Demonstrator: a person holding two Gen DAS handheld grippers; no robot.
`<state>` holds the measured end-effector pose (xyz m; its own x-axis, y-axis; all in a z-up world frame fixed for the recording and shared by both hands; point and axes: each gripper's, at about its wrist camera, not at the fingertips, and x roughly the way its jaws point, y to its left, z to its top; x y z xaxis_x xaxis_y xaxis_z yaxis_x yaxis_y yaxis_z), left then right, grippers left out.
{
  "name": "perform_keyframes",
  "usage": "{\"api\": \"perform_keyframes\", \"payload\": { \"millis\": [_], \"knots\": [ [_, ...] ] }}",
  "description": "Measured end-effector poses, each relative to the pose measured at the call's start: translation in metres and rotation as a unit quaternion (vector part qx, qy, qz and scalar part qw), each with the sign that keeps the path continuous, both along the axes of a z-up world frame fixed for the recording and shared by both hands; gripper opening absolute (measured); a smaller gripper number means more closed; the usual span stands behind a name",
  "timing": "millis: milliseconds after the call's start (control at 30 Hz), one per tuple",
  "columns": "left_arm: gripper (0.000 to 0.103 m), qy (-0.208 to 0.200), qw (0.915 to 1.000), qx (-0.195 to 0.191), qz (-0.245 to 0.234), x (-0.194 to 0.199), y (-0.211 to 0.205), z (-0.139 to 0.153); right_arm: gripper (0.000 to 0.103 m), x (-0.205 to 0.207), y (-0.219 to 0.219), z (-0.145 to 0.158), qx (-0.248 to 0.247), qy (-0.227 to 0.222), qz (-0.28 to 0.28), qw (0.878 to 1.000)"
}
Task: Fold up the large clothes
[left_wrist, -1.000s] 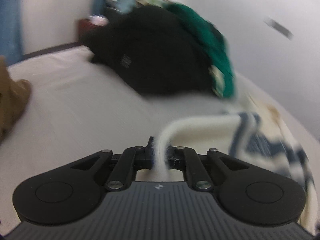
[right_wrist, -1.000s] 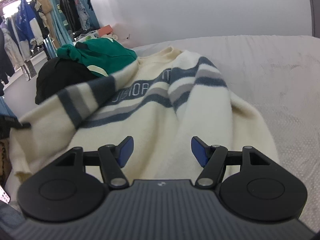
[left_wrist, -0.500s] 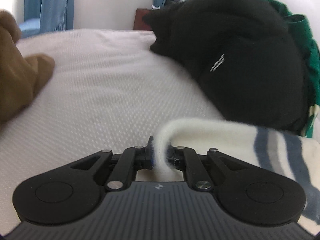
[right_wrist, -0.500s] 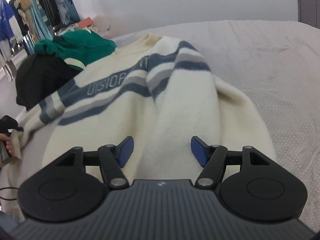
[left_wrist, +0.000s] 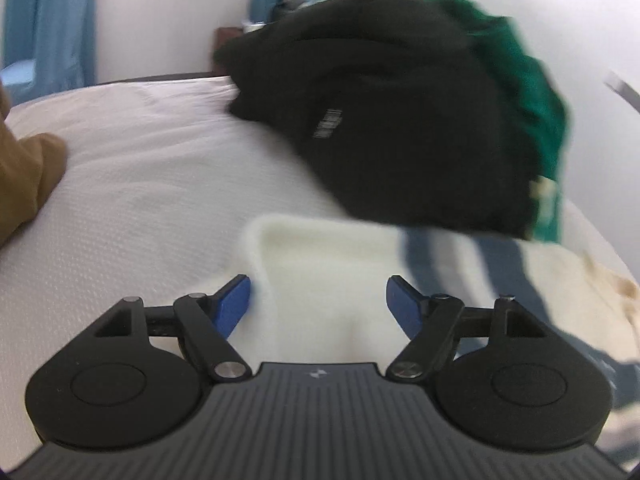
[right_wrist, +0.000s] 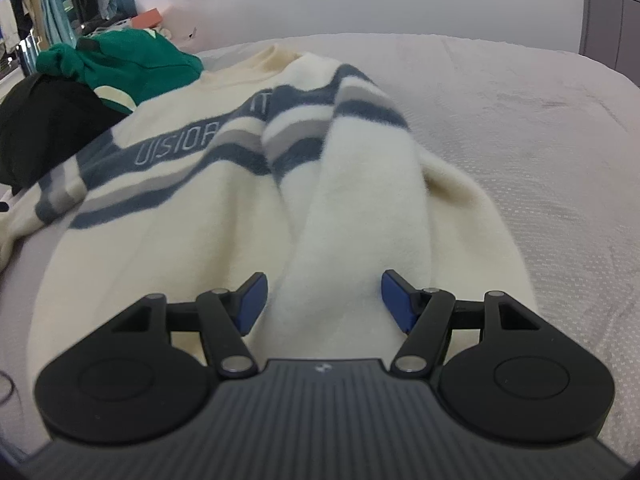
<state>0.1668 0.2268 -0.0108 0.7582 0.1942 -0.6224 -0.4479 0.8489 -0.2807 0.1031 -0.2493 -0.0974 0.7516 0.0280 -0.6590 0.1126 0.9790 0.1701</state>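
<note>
The left tongs (left_wrist: 318, 300) have just been opening and now stand wide, gripping nothing; the cream cuff end of the sweater (left_wrist: 320, 264) lies loose on the bed (left_wrist: 132, 200) between and just ahead of the blue pads, one pad close beside its left edge. That sleeve runs away to the right of these tongs, toward the striped body. Beyond it, straight ahead, a black garment (left_wrist: 380, 120) is heaped with a green one (left_wrist: 532, 92) behind, near the sleeve's far side and likely in the way of any spreading. A brown cloth (left_wrist: 24, 176) sits well off to the left.

The right tongs (right_wrist: 323, 300) are also open and empty. The sweater's other sleeve (right_wrist: 360, 208) lies folded over the body, its long axis running straight out from these tongs, cuff end between the pads without being pinched. To their right the bed is bare.
</note>
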Motion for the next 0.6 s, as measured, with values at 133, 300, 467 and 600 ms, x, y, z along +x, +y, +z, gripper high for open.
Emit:
{"api": "perform_keyframes", "payload": {
  "millis": [133, 300, 467, 600],
  "knots": [
    [0.079, -0.016, 0.9984, -0.011, -0.053, -0.026, -0.04, 0.013, 0.065, -0.004, -0.005, 0.002, 0.01, -0.001, -0.01, 1.0],
    [0.079, -0.028, 0.9927, 0.018, -0.116, -0.063, -0.093, 0.025, 0.065, -0.011, -0.004, 0.005, 0.009, -0.002, -0.007, 1.0],
    [0.079, -0.038, 0.9829, 0.033, -0.177, -0.097, -0.146, 0.026, 0.065, -0.017, -0.004, 0.008, 0.006, -0.003, -0.005, 1.0],
    [0.079, -0.043, 0.9763, 0.019, -0.211, -0.127, -0.184, 0.024, 0.065, -0.016, -0.003, 0.004, 0.004, 0.009, -0.006, 1.0]
  ]
}}
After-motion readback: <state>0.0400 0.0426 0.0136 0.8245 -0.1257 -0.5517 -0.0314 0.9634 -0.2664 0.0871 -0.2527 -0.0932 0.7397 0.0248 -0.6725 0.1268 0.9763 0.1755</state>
